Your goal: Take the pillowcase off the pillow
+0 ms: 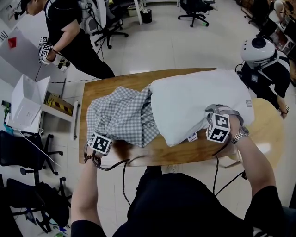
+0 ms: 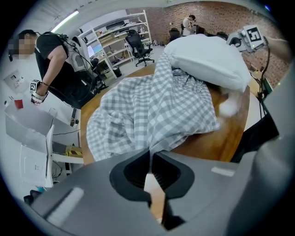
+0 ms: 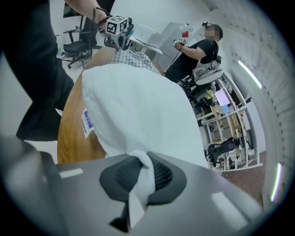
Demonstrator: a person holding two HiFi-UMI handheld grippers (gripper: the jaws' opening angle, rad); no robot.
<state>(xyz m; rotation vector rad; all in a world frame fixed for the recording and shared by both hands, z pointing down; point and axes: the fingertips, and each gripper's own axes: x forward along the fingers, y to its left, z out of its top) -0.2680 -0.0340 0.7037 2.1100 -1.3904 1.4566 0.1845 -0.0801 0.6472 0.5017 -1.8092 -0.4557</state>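
**Pillow half out of its checked case**

We hold a hand-held gripper in each hand over the near edge of the wooden surface (image 1: 185,152). Our left hand-held gripper (image 2: 151,159) has its jaws pressed together on a pinch of the pillowcase (image 1: 121,116), above the near left corner. The cloth runs up out of the jaws in a taut fold. Our right hand-held gripper (image 3: 144,174) is clamped on a bunched fold of the white pillow (image 1: 199,102), near the near edge towards the right.

The pillowcase, grey and white check, lies crumpled over the left half of the surface. Its right end laps over the left end of the pillow. The pillow lies bare across the right half, reaching from the far edge almost to the near edge. A small printed label (image 1: 192,137) hangs from its near side.

Beyond the far left corner a person in black (image 1: 76,32) stands with another marked gripper in one hand. A second person in a white helmet (image 1: 258,50) stands off the far right corner. Office chairs (image 1: 194,10) stand on the floor behind.
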